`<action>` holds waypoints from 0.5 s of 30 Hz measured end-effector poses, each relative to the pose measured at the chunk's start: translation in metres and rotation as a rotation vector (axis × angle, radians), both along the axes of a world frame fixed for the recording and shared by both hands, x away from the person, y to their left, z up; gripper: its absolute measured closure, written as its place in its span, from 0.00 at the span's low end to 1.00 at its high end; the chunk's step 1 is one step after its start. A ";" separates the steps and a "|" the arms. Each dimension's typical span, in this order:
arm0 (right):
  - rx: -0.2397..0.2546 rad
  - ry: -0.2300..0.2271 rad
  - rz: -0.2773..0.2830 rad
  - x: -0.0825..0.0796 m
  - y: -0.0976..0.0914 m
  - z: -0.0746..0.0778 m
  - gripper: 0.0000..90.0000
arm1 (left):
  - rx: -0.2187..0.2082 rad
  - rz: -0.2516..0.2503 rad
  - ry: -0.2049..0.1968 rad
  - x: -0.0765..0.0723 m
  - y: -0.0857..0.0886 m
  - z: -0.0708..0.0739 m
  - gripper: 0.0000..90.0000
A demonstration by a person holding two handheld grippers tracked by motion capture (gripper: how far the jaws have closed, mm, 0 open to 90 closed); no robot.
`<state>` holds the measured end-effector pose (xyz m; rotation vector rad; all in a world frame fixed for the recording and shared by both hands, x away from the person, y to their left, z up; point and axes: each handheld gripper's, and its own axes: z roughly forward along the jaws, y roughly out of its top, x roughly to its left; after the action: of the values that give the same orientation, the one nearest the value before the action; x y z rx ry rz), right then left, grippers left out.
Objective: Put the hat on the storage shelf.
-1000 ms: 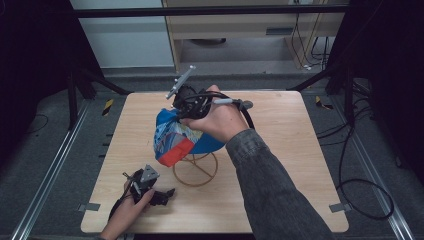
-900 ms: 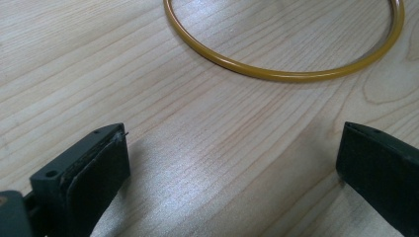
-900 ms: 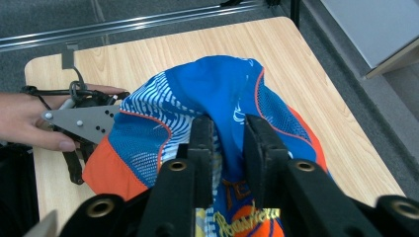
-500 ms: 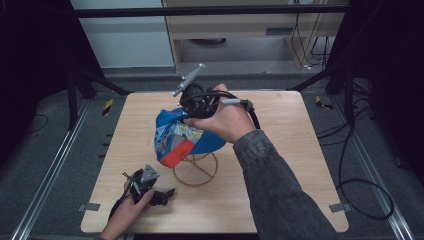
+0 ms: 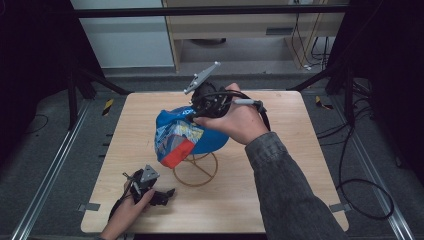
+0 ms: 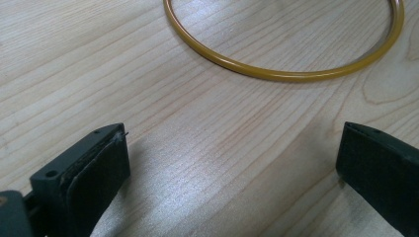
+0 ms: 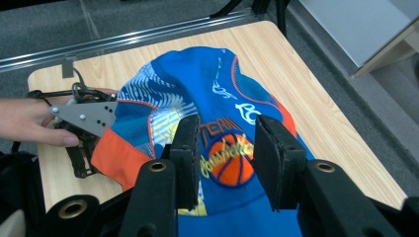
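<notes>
A blue cap [image 5: 192,136] with an orange brim and a basketball logo sits on a gold wire stand [image 5: 196,171] at mid-table. My right gripper [image 5: 194,113] hovers at the cap's far top side, open. In the right gripper view the cap [image 7: 222,94] lies just beyond the parted jaws of that gripper [image 7: 227,126], with nothing pinched between them. My left gripper [image 5: 167,192] rests low at the front left of the table, open. The stand's ring base [image 6: 276,74] lies a short way ahead of my left gripper [image 6: 232,133].
The light wooden table [image 5: 300,150] has bare room on its right half and along the back. Dark floor, metal rails [image 5: 50,170] and cables [image 5: 360,200] surround it. A hand holding the left gripper [image 7: 84,123] shows beside the cap's brim in the right gripper view.
My right gripper has shifted a little to the right above the cap. The cap stays on the stand. The left gripper has not moved.
</notes>
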<state>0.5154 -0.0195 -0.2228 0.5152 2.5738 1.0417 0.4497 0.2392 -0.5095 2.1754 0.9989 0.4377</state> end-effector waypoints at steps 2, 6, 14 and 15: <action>0.007 0.003 -0.005 0.000 -0.002 0.000 0.70 | 0.000 0.000 0.000 0.000 0.000 0.000 0.00; 0.019 0.007 -0.013 -0.001 -0.009 -0.001 0.70 | 0.000 0.000 0.000 0.000 0.000 0.000 0.00; 0.031 0.010 -0.015 -0.003 -0.018 -0.001 0.67 | 0.000 0.000 0.000 0.000 0.000 0.000 0.00; 0.035 0.011 -0.018 -0.004 -0.019 -0.001 0.65 | 0.000 0.000 0.000 0.000 0.000 0.000 0.00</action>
<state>0.5116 -0.0381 -0.2235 0.5534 2.5597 1.0828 0.4496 0.2391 -0.5095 2.1754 0.9990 0.4376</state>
